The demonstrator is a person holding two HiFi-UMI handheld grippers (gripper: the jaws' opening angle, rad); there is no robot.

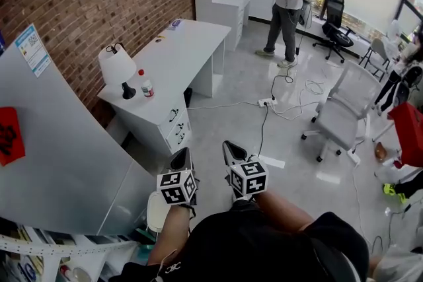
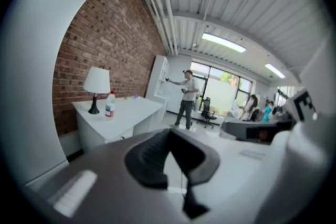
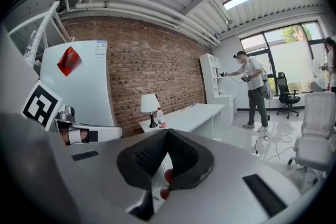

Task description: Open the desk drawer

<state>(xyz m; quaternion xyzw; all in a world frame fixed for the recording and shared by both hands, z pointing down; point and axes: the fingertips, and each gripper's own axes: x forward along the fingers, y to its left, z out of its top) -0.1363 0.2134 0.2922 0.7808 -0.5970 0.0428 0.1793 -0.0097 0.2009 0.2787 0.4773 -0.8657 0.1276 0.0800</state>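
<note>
Your left tongs (image 1: 182,159) and right tongs (image 1: 230,152) are both clenched on nothing and stand well apart from the desk drawer (image 1: 175,118). It sits shut in the stack just below the lamp (image 1: 117,69), under the tabletop (image 1: 182,49) edge. Risk noted: if you arrive with the tongs clenched, they cannot take the handle and may skate off the drawer front, and a jerked pull could topple the bottle (image 1: 146,84) just beside the lamp.
</note>
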